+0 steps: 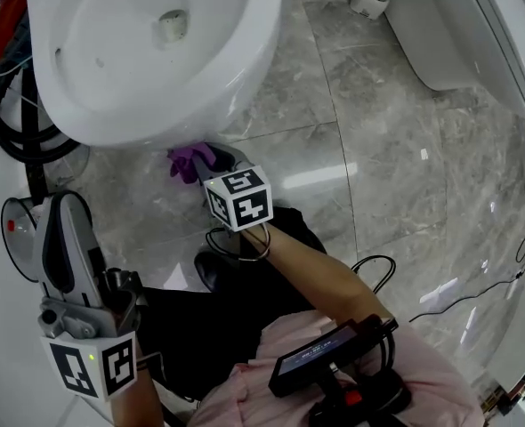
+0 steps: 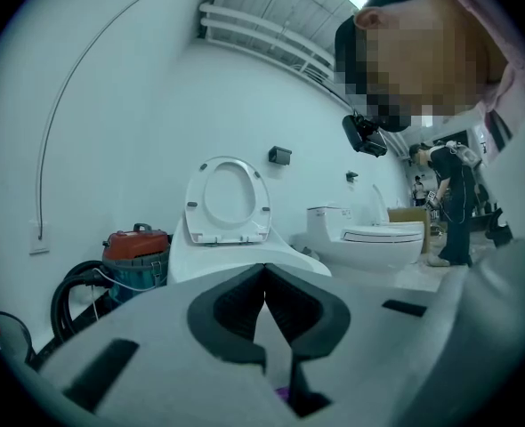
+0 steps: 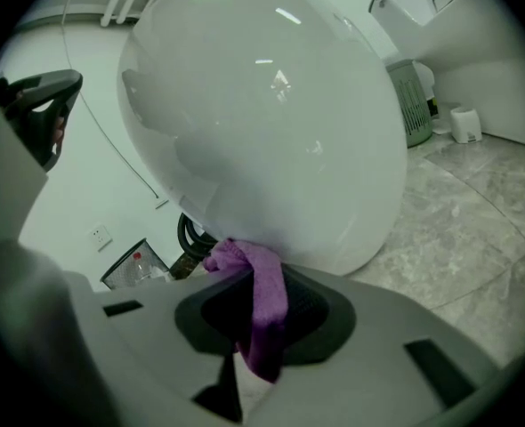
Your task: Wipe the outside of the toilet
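A: Entry 1, the right-hand tongs?
B: Your right gripper [image 3: 261, 305] has its jaws nearly together, clamped on 1 purple cloth [image 3: 255, 292]. The cloth's free end bunches above the jaws and touches the white toilet [image 3: 262, 123] low on its near front curve, under the bowl.

A: Entry 2, the left?
B: Your left gripper [image 2: 264, 302] has its jaws together with nothing between them. You hold it near you at the left, not touching the bowl. It takes no part in the wipe at present.

A: Entry 3, the toilet itself?
B: 1 bowl with the seat raised, far left from where you stand, on the grey stone floor [image 1: 378, 149]. 1 red vacuum cleaner [image 2: 136, 254] sits just to its left. A 2nd toilet [image 2: 369, 237] stands further right.

A: Entry 4, progress?
B: My reading is that wiping is under way with 1 patch in contact, the near lower front. No streaks, wet marks or dirt show on the shell, so you cannot tell from here which parts are already done. I would count these as outstanding: the 2 sides, the foot by the floor, the back and the outer rim.
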